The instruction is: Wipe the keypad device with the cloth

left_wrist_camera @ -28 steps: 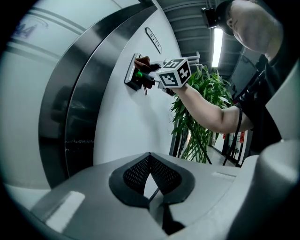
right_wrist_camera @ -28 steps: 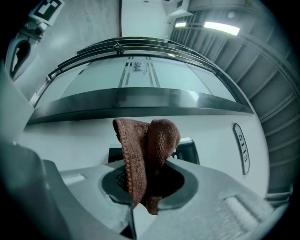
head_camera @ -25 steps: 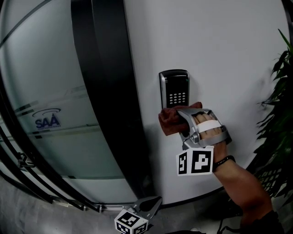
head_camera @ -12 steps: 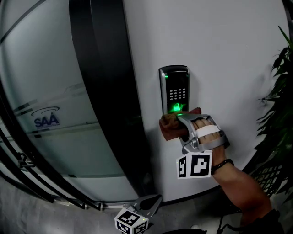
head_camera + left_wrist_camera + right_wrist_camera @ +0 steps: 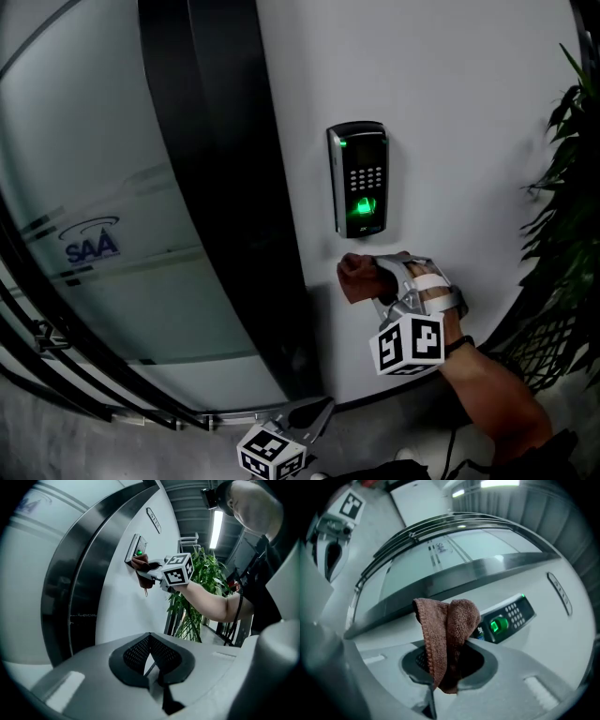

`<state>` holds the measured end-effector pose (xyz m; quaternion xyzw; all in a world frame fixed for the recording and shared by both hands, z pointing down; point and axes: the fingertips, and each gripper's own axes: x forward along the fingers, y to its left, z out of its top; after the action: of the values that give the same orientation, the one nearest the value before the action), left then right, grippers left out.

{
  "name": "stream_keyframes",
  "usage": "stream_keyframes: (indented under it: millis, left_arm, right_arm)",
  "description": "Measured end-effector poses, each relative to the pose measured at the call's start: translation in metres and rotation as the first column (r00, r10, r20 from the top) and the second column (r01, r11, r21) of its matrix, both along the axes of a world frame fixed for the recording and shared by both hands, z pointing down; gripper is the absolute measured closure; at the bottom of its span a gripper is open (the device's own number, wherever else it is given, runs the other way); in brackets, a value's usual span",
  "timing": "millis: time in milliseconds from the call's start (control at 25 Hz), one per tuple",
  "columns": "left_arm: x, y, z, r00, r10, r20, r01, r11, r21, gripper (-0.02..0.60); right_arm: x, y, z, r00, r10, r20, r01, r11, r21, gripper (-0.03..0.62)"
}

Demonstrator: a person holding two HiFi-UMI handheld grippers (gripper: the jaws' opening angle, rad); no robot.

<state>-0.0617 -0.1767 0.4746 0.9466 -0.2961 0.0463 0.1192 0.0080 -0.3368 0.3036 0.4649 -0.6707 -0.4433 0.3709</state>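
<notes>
Head view: keypad device (image 5: pixel 358 178) on the white wall; right gripper (image 5: pixel 377 283) just below it, jaws clamped on the brown cloth (image 5: pixel 353 278). Left gripper view: left gripper (image 5: pixel 151 665) jaws together, empty. Right gripper view: the cloth is bunched and probably best pressed lightly, flat over the keys.

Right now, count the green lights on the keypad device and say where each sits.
2. A small green light at the keypad device's top corner, above the keys; a larger green glow below the keys. The cloth covers neither.
</notes>
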Motion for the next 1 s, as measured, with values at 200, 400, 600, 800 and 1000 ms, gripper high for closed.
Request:
stream_keyframes:
  millis: [200, 400, 600, 800, 1000]
  left_arm:
    - [-0.008, 0.015, 0.017, 0.998, 0.063, 0.011, -0.063, 0.997, -0.035, 0.565]
    - [-0.004, 0.028, 0.019, 0.996, 0.094, 0.003, -0.094, 0.994, -0.048, 0.565]
    - [0.002, 0.049, 0.013, 0.999, 0.042, -0.009, -0.042, 0.999, -0.030, 0.565]
    - [0.023, 0.083, 0.012, 0.999, -0.041, -0.020, 0.040, 0.998, -0.053, 0.565]
    - [0.054, 0.118, 0.008, 0.993, -0.118, -0.025, 0.116, 0.992, -0.052, 0.565]
  right_arm:
    - [0.024, 0.048, 0.080, 0.896, 0.034, 0.442, 0.121, 0.940, -0.318, 0.539]
    - [0.040, 0.114, 0.136, 0.694, 0.138, 0.707, 0.271, 0.859, -0.434, 0.539]
    - [0.048, 0.179, 0.173, 0.590, 0.187, 0.785, 0.391, 0.785, -0.481, 0.539]
    - [0.076, 0.227, 0.182, 0.523, 0.230, 0.821, 0.447, 0.746, -0.494, 0.539]
    - [0.111, 0.265, 0.183, 0.545, 0.193, 0.816, 0.492, 0.715, -0.497, 0.540]
